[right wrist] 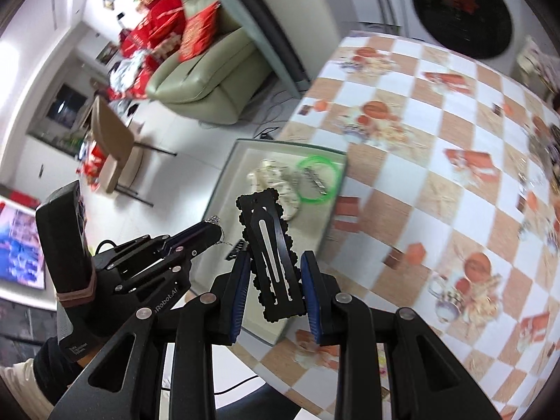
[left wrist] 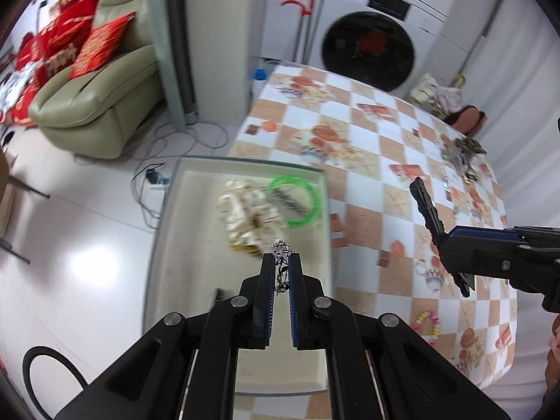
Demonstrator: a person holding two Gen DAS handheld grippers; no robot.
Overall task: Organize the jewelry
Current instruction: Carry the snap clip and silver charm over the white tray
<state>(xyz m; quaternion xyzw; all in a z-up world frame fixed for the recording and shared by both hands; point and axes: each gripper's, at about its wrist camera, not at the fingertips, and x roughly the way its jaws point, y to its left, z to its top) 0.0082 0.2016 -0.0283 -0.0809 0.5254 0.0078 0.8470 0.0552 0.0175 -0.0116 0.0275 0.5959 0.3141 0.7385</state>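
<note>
My left gripper (left wrist: 281,262) is shut on a small silver ornament with a chain (left wrist: 281,250) and holds it above the pale tray (left wrist: 164,231). The tray holds a green bangle (left wrist: 297,196), a cream beaded piece (left wrist: 245,210) and a dark hair comb (left wrist: 288,198). My right gripper (right wrist: 276,262) is shut on a long black hair clip (right wrist: 271,241) with scalloped edges, above the tray's near right edge. The right gripper with its clip shows in the left wrist view (left wrist: 428,210); the left gripper shows in the right wrist view (right wrist: 210,229).
The table has an orange-and-white checked cloth (left wrist: 367,122). A pile of mixed jewelry (left wrist: 462,154) lies at its far right, and a pastel bead bracelet (left wrist: 428,325) lies near the front. A green sofa (left wrist: 101,98) and a washing machine (left wrist: 371,45) stand beyond.
</note>
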